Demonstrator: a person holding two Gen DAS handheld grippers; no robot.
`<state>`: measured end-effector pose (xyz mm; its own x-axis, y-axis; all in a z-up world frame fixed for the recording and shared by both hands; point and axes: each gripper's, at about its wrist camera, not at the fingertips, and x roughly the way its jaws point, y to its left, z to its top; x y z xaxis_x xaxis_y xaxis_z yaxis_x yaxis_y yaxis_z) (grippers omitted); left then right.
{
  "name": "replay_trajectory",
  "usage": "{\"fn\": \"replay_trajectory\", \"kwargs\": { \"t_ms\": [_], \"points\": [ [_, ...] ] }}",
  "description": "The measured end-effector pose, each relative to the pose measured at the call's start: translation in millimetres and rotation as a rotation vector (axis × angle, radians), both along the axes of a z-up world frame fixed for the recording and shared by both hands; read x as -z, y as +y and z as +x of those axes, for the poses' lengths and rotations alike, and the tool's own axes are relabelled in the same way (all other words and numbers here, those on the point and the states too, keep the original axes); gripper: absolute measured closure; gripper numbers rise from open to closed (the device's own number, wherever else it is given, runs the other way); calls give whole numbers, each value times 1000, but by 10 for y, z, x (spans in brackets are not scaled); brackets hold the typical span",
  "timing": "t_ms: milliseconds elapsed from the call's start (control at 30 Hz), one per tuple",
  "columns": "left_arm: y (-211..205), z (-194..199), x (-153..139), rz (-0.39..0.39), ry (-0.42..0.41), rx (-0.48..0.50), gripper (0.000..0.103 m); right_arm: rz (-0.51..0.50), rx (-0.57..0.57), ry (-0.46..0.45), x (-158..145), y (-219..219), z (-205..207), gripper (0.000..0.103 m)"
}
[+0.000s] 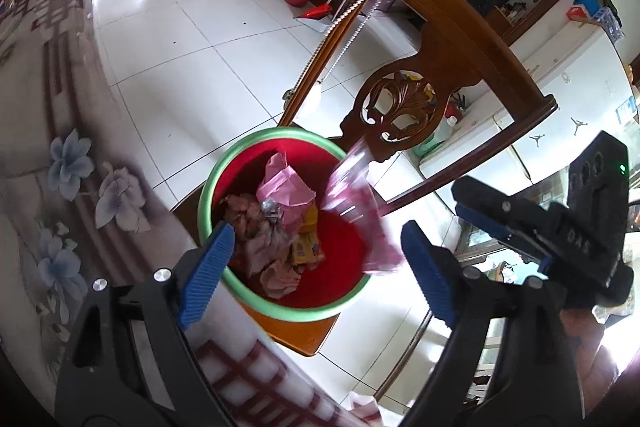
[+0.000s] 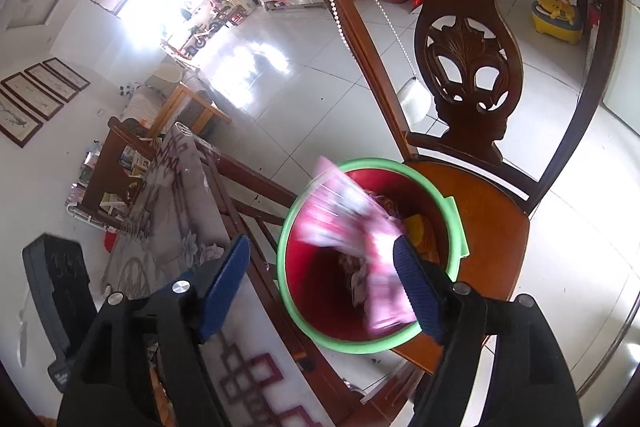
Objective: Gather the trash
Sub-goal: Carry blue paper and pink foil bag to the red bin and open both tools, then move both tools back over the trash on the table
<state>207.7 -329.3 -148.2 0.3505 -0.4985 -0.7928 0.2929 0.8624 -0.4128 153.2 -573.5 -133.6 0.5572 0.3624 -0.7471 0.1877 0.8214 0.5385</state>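
Observation:
A red bin with a green rim (image 1: 208, 187) stands on a wooden chair seat (image 2: 492, 227). Inside lie a pink bag (image 1: 284, 187), crumpled brownish paper (image 1: 264, 243) and a yellow wrapper (image 1: 306, 243). A pink-and-clear plastic wrapper (image 1: 356, 203) shows blurred over the bin's mouth, also blurred in the right wrist view (image 2: 344, 211). My left gripper (image 1: 318, 231) stands open above the bin, pads apart and clamping nothing. My right gripper (image 2: 322, 247) is open too, with the wrapper close beside its right finger (image 2: 416, 287). Whether it touches that finger I cannot tell.
The carved chair back (image 1: 400, 107) rises behind the bin, with strings of white beads (image 1: 360, 7) hung on it. A table with a floral cloth (image 1: 60, 187) lies to the left of the chair. White tiled floor (image 1: 180, 47) stretches beyond.

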Motion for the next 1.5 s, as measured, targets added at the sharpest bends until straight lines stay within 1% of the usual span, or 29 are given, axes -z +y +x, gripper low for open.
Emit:
{"fn": "replay_trajectory", "kwargs": {
  "t_ms": [133,233,467,533,567,633,667,700,833,933,1067,1200,1267,1300,1367,1433,1467,1500],
  "points": [
    [182,-95,-2,11,1,-32,20,11,-5,14,43,38,1,31],
    [411,-190,-2,34,-3,-76,20,4,-29,31,82,125,-23,31],
    [1127,-395,-91,75,-27,-201,20,5,-93,84,189,462,-99,31],
    [1365,-461,-137,103,-48,-231,20,4,-108,89,190,575,-104,31],
    [1550,-505,-170,135,-62,-248,20,3,-120,90,180,661,-104,31],
    [1791,-544,-191,186,-71,-266,19,-2,-147,90,159,824,-107,31],
    [1973,-575,-195,225,-68,-279,19,-4,-156,89,148,887,-104,31],
    [2108,-603,-195,248,-68,-291,19,-8,-171,85,127,995,-114,31],
    [2722,-742,-141,315,-44,-343,19,-10,-204,81,92,1332,-171,31],
    [3077,-799,-15,377,19,-341,19,-14,-229,88,91,1589,-229,31],
    [3337,-860,97,383,56,-319,19,-14,-266,92,82,1933,-344,31],
    [3344,-830,263,394,87,-242,19,-20,-294,90,38,2234,-449,31],
    [3347,-824,332,385,95,-225,19,-22,-298,87,17,2343,-495,31],
    [3369,-816,364,375,103,-225,20,-24,-299,85,5,2400,-524,31],
    [3417,-820,401,354,109,-235,28,-27,-302,83,-4,2499,-573,31],
    [3477,-848,395,347,101,-249,45,-28,-303,85,2,2591,-614,31],
    [3524,-874,381,335,98,-257,50,-28,-303,87,9,2645,-635,31],
    [3569,-902,370,317,100,-263,57,-28,-304,89,17,2697,-652,31]
  ]
}}
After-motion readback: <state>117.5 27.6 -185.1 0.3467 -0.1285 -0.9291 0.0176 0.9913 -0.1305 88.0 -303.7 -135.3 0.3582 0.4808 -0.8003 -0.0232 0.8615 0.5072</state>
